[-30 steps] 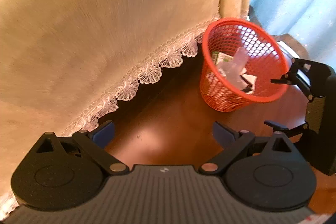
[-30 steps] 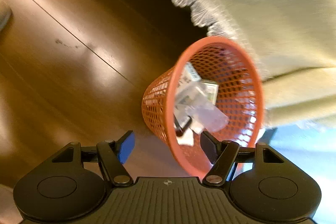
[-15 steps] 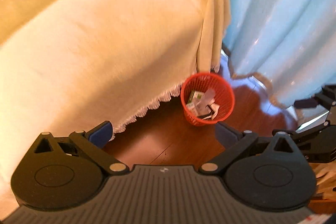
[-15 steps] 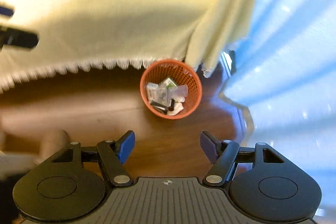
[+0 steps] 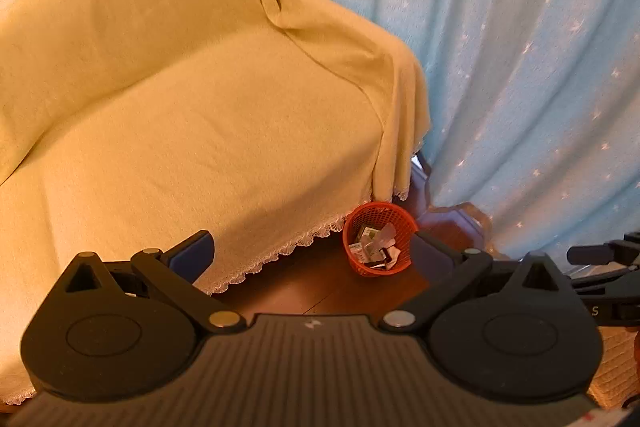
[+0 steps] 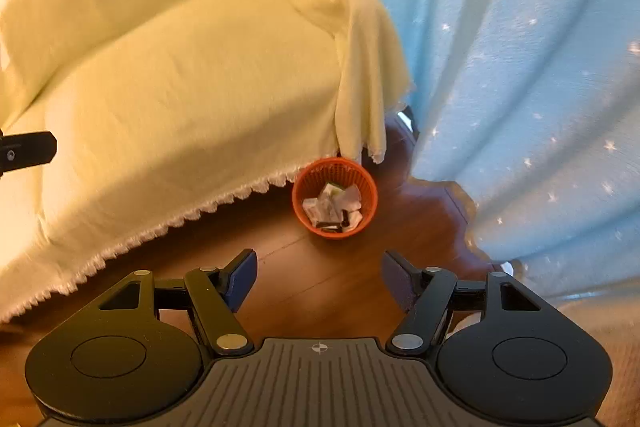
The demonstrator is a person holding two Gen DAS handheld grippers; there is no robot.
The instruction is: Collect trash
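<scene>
Wooden floor (image 6: pixel 328 279); basket (image 6: pixel 334 202) scraps indistinct; left tongs (image 5: pixel 312 253), right tongs (image 6: pixel 319 277) spread, empty.

The trash (image 6: pixel 335 205) in the orange basket (image 5: pixel 352 255) is too small to identify: pale wrappers and a dark piece, nothing more. The right view is blurred across the yellow sofa cover (image 6: pixel 168 75). The sofa itself is hidden under that cover. Both views cut the cover at their left edge.
</scene>
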